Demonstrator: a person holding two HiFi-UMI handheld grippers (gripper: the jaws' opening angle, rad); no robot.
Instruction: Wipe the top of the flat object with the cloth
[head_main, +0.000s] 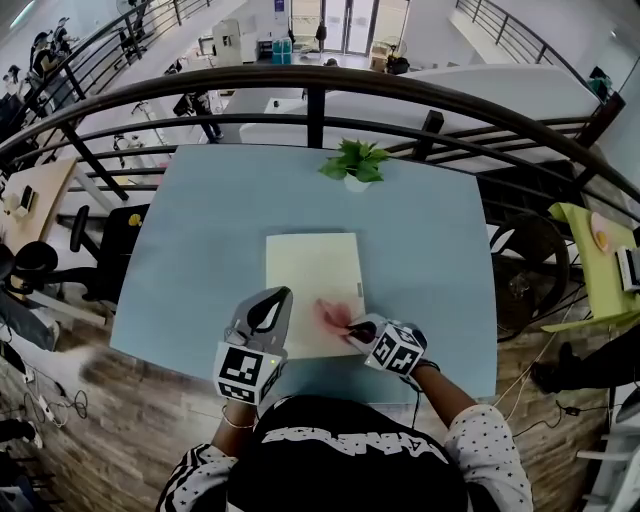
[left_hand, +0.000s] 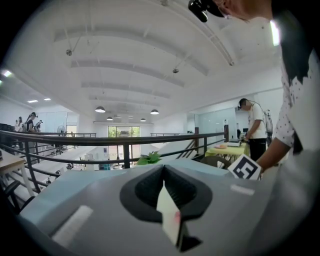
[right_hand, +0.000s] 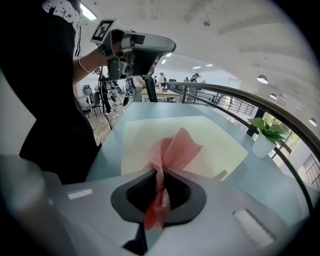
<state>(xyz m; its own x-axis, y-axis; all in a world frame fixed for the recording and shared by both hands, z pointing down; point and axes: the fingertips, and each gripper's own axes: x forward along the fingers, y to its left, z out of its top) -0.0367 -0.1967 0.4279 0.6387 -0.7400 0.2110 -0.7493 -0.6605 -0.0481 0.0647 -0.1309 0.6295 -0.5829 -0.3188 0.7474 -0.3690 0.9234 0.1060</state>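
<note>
A cream flat board (head_main: 313, 270) lies in the middle of the light blue table (head_main: 190, 240). A pink mesh cloth (head_main: 333, 315) rests on the board's near right part, and my right gripper (head_main: 353, 330) is shut on it. In the right gripper view the cloth (right_hand: 172, 150) fans out from the jaws over the board (right_hand: 215, 145). My left gripper (head_main: 274, 298) sits at the board's near left edge, jaws together, with nothing visibly between them. In the left gripper view (left_hand: 163, 172), only a sliver of board (left_hand: 167, 212) shows through the slit.
A small potted plant (head_main: 355, 162) stands at the table's far edge, behind the board. A dark curved railing (head_main: 316, 85) runs past the far side. A yellow-green table (head_main: 590, 270) stands to the right and a black chair (head_main: 110, 250) to the left.
</note>
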